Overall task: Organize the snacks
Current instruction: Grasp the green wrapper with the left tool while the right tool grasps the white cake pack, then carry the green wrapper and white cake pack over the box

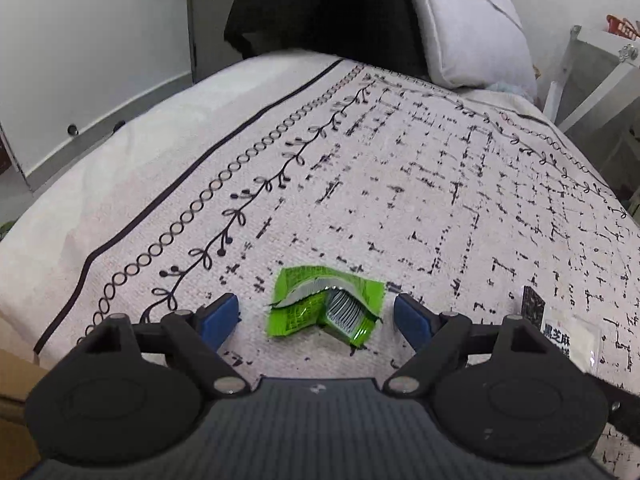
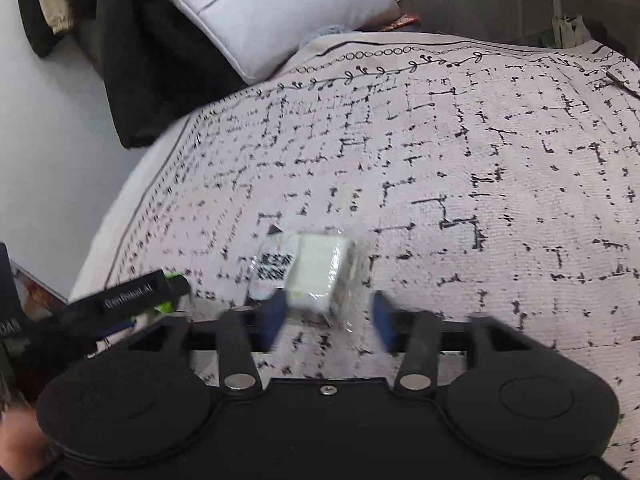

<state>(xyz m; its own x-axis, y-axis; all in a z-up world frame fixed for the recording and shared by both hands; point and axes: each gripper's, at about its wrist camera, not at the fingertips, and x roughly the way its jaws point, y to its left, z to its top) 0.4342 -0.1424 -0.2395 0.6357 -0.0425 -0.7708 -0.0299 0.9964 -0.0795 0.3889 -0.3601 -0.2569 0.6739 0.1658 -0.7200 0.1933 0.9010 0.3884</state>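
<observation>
A patterned cloth (image 1: 400,168) covers the surface. The right gripper (image 2: 328,316), spread, brackets a motion-blurred clear-wrapped white snack (image 2: 320,276), label unreadable, its long axis running away from the camera. The left gripper (image 1: 316,312), spread, flanks a crumpled, torn green wrapper (image 1: 324,306) lying flat.

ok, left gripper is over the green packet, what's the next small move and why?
Probably ease the left gripper forward and down, then close. Its jaws stand open on either side of the green packet, which lies crumpled on the cloth, with the blue fingertips only level with its near half.
</observation>
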